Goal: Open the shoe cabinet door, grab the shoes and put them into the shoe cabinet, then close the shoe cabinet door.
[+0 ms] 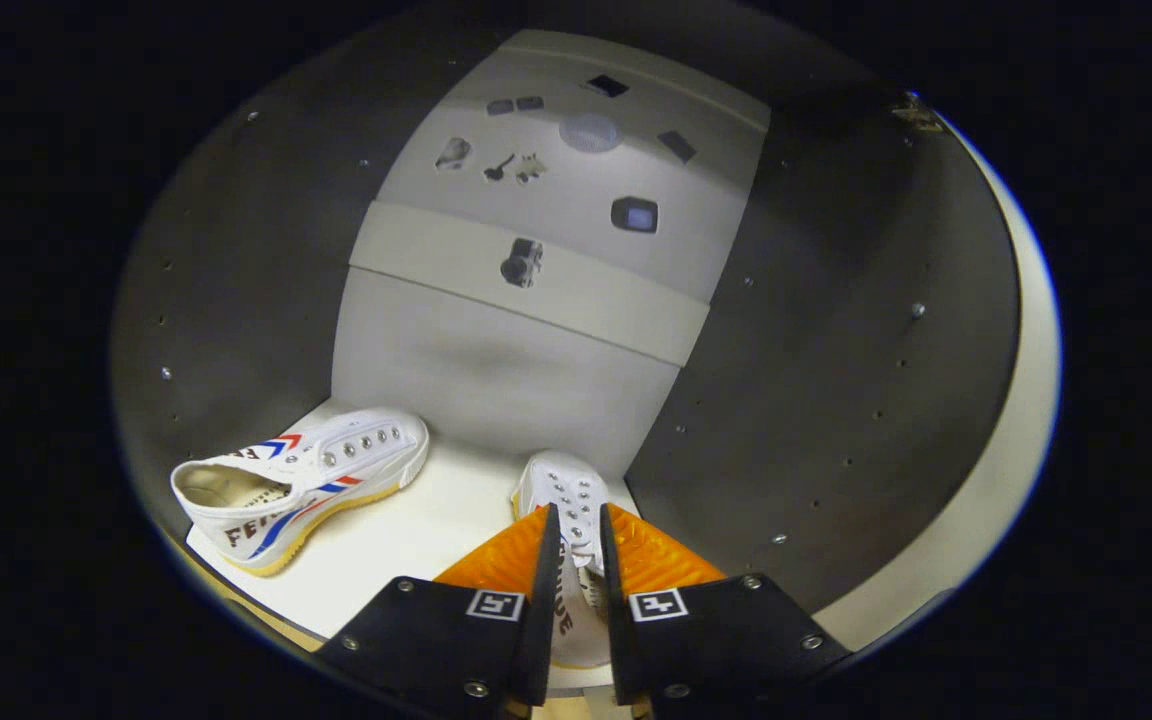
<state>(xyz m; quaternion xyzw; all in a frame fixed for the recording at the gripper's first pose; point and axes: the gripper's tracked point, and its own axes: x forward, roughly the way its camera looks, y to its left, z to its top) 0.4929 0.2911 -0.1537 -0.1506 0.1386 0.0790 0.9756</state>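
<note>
The gripper (577, 520) reaches inside the shoe cabinet (836, 330), its jaws clamped on the side wall of the second white sneaker (568, 490). The sneaker's toe points straight ahead toward the back panel, near the right wall; the first sneaker (306, 480) lies well left on the cabinet floor (416, 530).
</note>
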